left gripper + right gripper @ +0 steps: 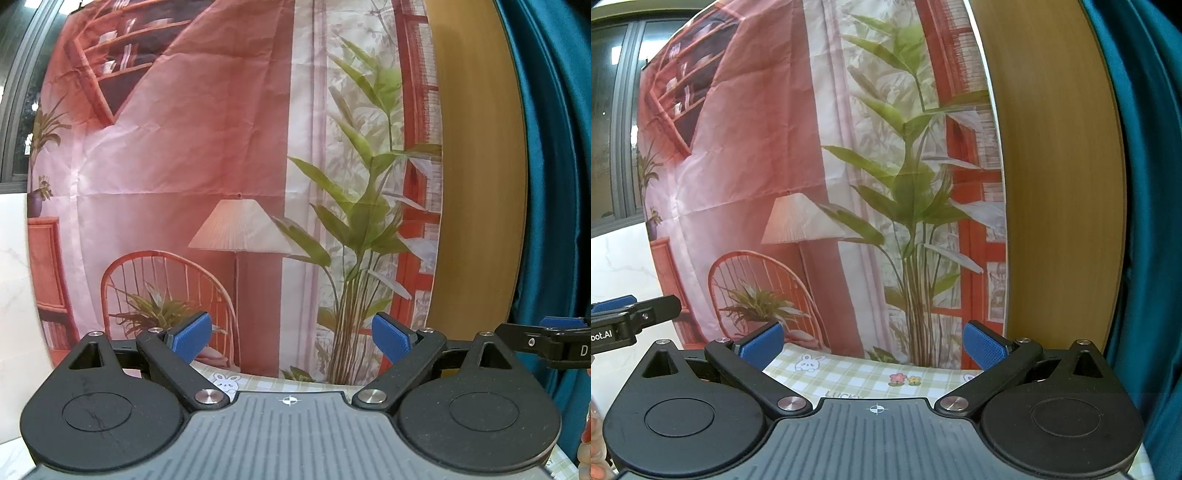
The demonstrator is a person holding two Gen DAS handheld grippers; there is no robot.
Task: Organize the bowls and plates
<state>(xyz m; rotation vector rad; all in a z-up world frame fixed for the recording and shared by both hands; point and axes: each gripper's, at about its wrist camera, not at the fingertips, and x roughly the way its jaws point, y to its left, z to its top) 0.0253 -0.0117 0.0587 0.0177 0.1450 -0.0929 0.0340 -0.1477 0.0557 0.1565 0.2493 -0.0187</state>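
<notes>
**Both claws raised, spread, nothing held**

Left claw (291,341) spread wide, empty. Right claw (873,343) likewise. No plates or bowls in either view.

Right wrist view shows more of the checked cloth (857,376) on the tabletop: rabbit, flowers, "LUCKY". Left wrist view catches only a strip, with the rabbit.

Ahead: printed backdrop (207,155), wooden panel (480,184), teal curtain (554,166).

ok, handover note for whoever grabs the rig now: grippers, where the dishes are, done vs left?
Left gripper: open, empty, raised, facing the printed backdrop.
Right gripper: open, empty, beside it, over the checked tablecloth.
Plates and bowls: none in either wrist view, so their location can't be told.
Done: nothing visible.
Left: tilt down, find the dishes, then organize them all.
</notes>
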